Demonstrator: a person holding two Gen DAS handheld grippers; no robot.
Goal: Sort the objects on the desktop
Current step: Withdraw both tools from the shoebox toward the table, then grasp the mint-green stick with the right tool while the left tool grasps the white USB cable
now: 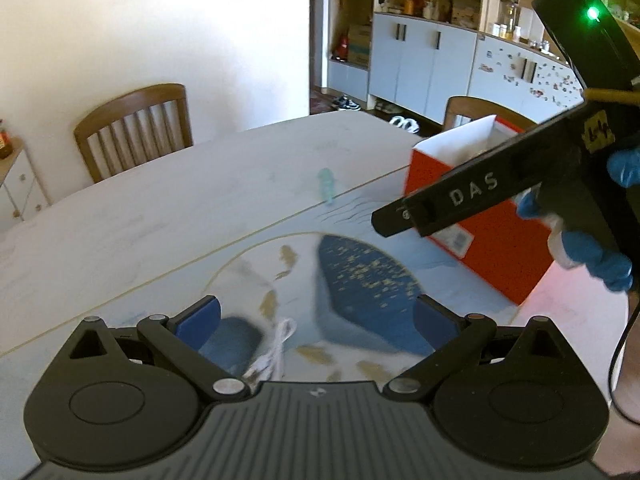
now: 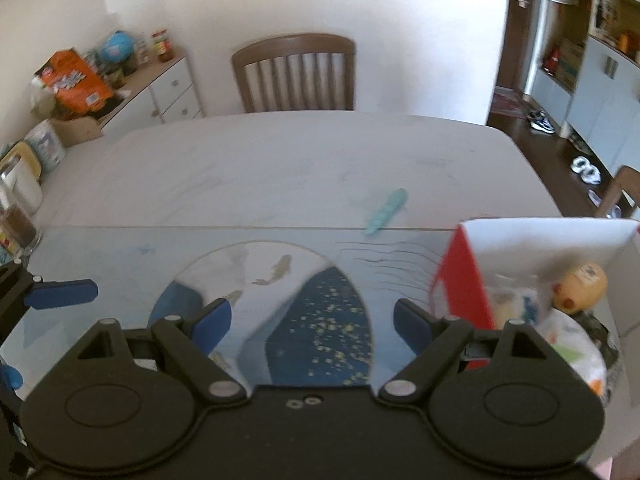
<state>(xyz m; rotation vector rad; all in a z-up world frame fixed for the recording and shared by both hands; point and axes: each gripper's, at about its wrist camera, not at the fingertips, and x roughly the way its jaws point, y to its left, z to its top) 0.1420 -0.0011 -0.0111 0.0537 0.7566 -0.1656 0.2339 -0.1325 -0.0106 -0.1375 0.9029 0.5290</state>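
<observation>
A red box with white inside (image 1: 496, 240) stands on the patterned desk mat (image 1: 360, 272); in the right wrist view the red box (image 2: 460, 288) holds a round tan toy (image 2: 580, 288) and other blurred items. A teal pen-like object (image 1: 327, 185) (image 2: 386, 211) lies on the table just beyond the mat. A white cable (image 1: 276, 350) lies on the mat between my left gripper's fingers. My left gripper (image 1: 316, 318) is open above the mat. My right gripper (image 2: 312, 320) is open and empty, left of the box. The right gripper's body (image 1: 480, 188) hangs in front of the box.
A pale table (image 2: 280, 160) carries the mat. Wooden chairs (image 2: 296, 74) (image 1: 134, 128) stand at its far side. A white cabinet (image 2: 160, 88) with snack packs and jars stands at the left. Shelves and cupboards (image 1: 424, 56) fill the back right.
</observation>
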